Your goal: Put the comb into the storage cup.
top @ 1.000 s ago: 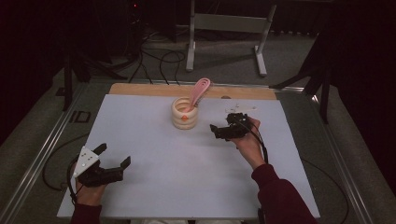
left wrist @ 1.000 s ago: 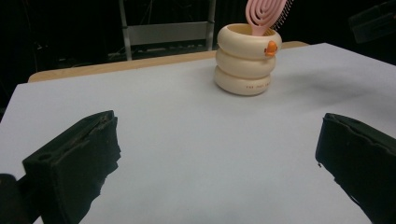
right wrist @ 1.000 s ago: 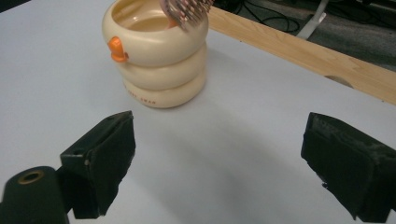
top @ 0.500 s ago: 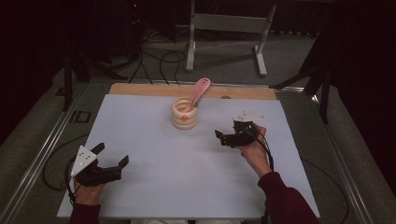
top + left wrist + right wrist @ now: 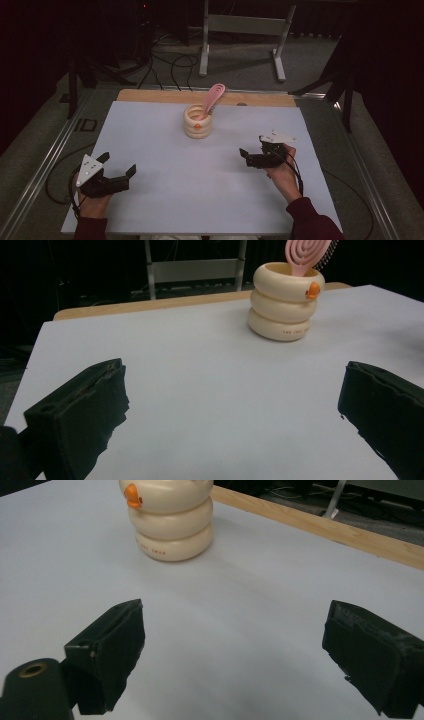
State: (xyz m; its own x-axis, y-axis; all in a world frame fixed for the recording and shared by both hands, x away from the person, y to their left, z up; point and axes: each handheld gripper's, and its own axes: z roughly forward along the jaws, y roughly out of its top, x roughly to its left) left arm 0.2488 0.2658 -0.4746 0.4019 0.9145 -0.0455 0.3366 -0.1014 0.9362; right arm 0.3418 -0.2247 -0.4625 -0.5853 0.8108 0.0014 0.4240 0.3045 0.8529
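A cream holder (image 5: 198,121) made of three stacked rings stands at the back middle of the white board (image 5: 165,200), with a pink slotted brush (image 5: 214,97) leaning out of it. A small orange figure (image 5: 313,289) sits on its rim. My left gripper (image 5: 119,164) hovers open at the near left with nothing between its jaws; in its own view (image 5: 232,400) the holder (image 5: 285,305) and brush (image 5: 306,255) are far ahead to the right. My right gripper (image 5: 251,146) is open and empty at the right, short of the holder (image 5: 172,520).
A wooden strip (image 5: 150,96) runs along the board's far edge. Behind the table stand a grey metal frame (image 5: 240,30) and cables (image 5: 165,62) on the floor. Table rails (image 5: 45,160) flank both sides of the board.
My right gripper has drawn back from the holder toward the near edge and slightly right. The left gripper has hardly moved.
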